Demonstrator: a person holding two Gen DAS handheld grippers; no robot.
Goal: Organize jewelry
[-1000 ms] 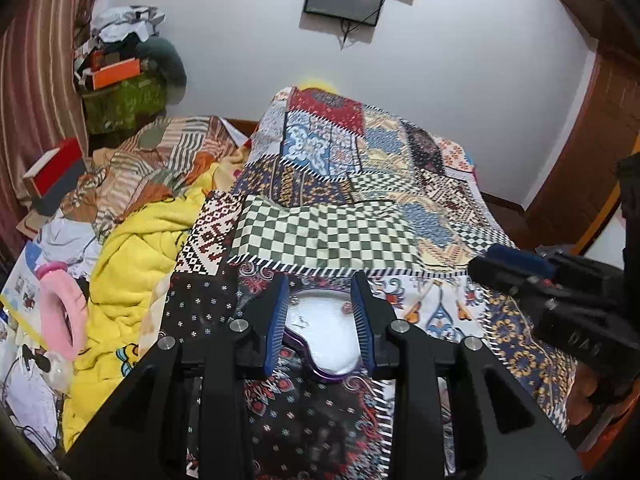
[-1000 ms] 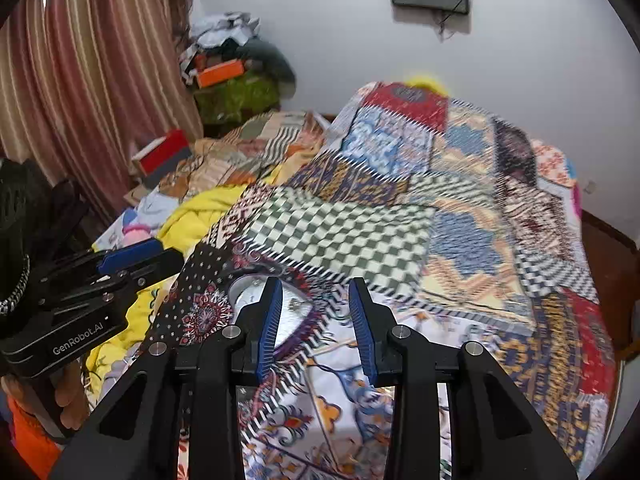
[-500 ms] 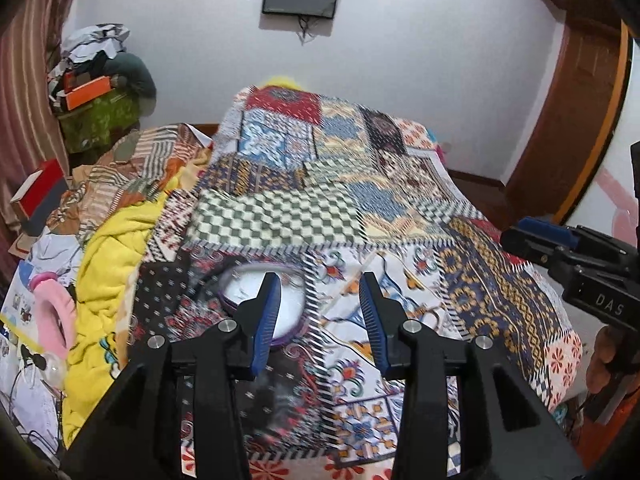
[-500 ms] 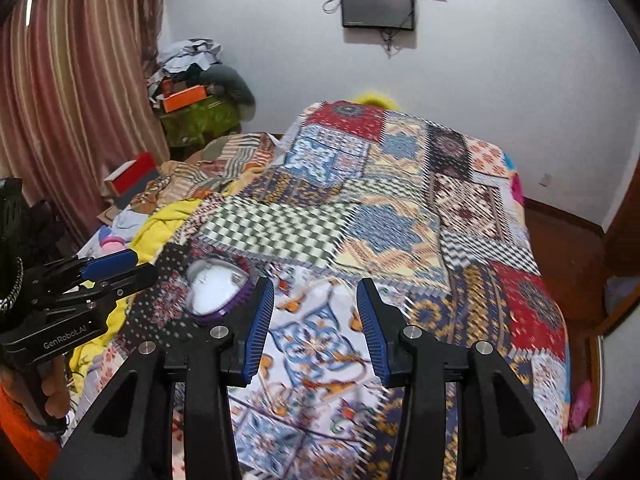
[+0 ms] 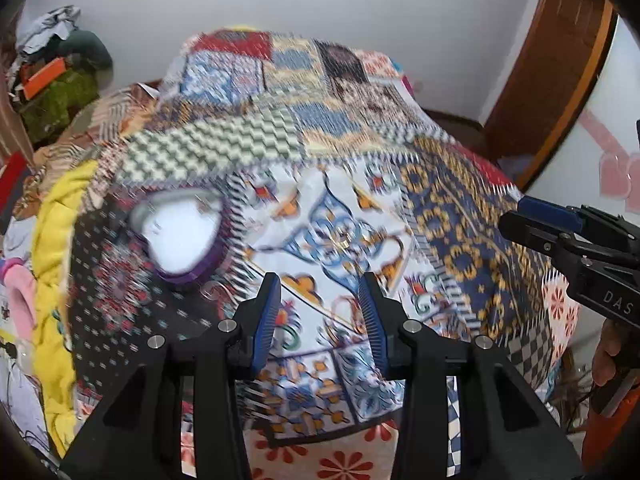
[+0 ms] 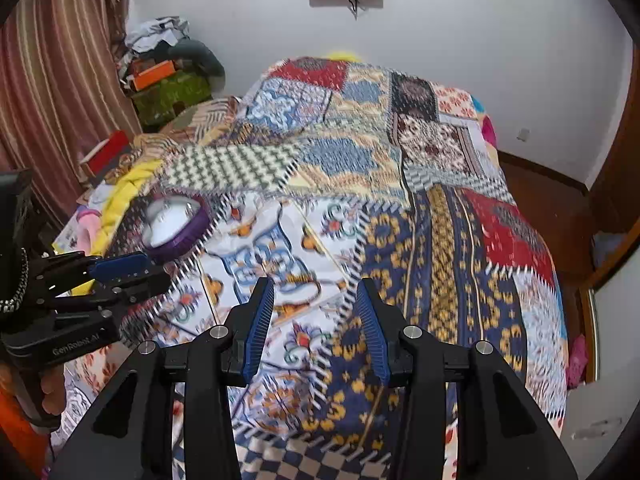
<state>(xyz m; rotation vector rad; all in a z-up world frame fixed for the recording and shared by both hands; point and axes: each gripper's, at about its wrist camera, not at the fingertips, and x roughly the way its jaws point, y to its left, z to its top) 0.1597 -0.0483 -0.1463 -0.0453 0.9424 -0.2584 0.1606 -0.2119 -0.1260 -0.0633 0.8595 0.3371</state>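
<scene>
Heart-shaped purple jewelry box [image 5: 182,236] with a white, blurred top lies on the patchwork quilt [image 5: 360,184], on the dark dotted patch near its left edge, beside a yellow blanket [image 5: 56,240]. Ahead and well apart from it, the left gripper [image 5: 320,316] hangs above the quilt, blue-padded fingers spread, nothing between them. To its right, the right gripper [image 6: 316,320] is likewise spread and empty.

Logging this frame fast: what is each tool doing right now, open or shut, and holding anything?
Left tool: open, holding nothing, above the bedspread.
Right tool: open, holding nothing.
</scene>
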